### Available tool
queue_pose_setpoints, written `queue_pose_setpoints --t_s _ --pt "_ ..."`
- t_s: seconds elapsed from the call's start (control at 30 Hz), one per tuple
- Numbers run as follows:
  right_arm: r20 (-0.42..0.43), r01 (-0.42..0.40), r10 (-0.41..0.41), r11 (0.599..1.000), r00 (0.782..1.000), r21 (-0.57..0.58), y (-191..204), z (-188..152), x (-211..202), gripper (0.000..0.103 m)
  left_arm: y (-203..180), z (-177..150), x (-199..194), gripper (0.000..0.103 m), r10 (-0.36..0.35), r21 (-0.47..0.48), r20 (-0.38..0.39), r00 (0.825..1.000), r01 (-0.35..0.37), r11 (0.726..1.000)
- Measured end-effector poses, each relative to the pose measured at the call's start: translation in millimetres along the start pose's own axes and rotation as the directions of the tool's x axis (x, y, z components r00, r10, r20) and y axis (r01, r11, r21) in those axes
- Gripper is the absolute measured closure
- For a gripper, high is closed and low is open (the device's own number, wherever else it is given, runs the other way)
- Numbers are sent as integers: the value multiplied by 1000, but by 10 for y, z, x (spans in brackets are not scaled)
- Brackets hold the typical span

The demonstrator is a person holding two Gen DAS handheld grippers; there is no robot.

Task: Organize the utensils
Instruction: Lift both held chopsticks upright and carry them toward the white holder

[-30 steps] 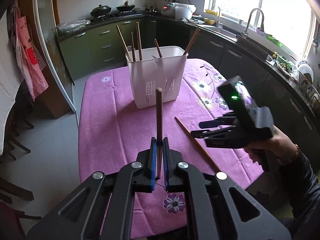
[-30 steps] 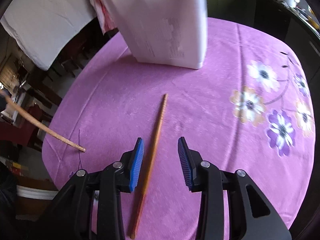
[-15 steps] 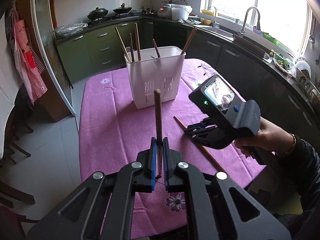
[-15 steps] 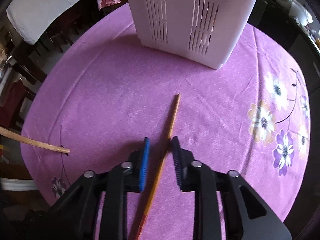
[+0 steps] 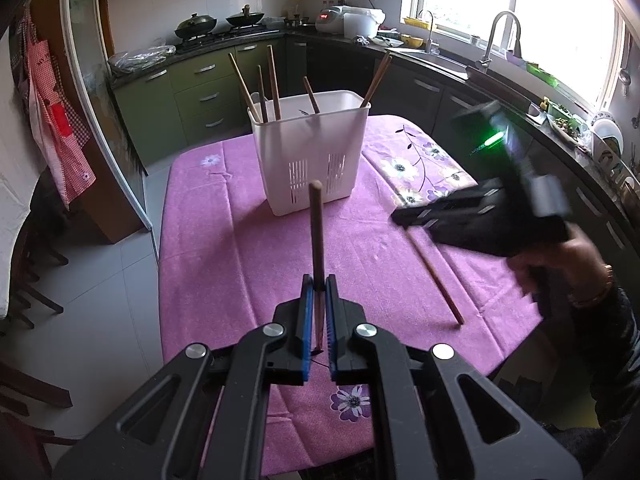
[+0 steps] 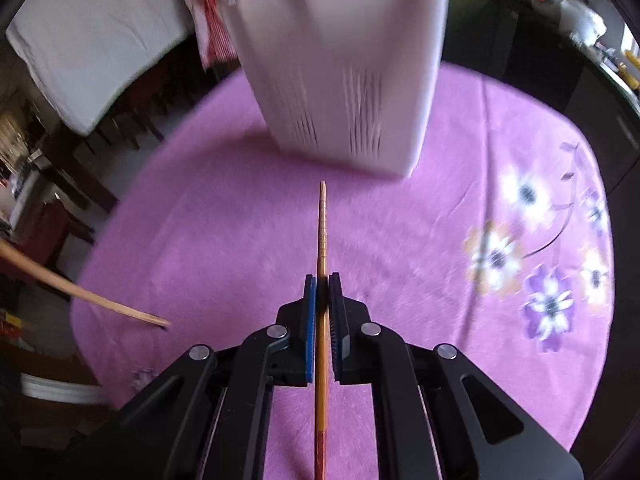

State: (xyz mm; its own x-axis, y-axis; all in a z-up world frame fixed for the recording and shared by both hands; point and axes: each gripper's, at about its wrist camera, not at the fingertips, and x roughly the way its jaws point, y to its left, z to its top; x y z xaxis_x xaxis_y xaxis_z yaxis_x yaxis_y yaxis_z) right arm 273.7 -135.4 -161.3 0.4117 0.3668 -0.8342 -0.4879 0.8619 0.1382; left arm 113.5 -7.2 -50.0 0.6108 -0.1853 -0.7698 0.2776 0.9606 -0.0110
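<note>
A white slotted utensil holder stands at the far middle of the purple tablecloth and holds several wooden chopsticks. My left gripper is shut on a brown chopstick that points up toward the holder. My right gripper is shut on a light wooden chopstick whose tip points at the holder. In the left wrist view the right gripper is blurred and holds that chopstick slanting down over the table's right side. The left gripper's chopstick shows at the left of the right wrist view.
The table has a purple flowered cloth and its edges drop to a tiled floor. Green kitchen cabinets and a counter with a sink run behind and to the right. Dark chairs stand at the left.
My right gripper closed on the chopstick that lay on the cloth and lifted its front end toward the holder. My left gripper kept its chopstick and barely moved.
</note>
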Motion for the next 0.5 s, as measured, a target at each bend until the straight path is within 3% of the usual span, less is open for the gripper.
queue_pose_setpoints --t_s 0.23,0.5 --pt "177 15 -15 1000 984 1 -47 -55 -804 96 1 2 0 97 1 -1 -1 1000 -1 1000" --pt "230 46 -49 999 972 20 -6 -248 -1000 96 9 -1 1 97 1 -1 -1 1000 -1 1000"
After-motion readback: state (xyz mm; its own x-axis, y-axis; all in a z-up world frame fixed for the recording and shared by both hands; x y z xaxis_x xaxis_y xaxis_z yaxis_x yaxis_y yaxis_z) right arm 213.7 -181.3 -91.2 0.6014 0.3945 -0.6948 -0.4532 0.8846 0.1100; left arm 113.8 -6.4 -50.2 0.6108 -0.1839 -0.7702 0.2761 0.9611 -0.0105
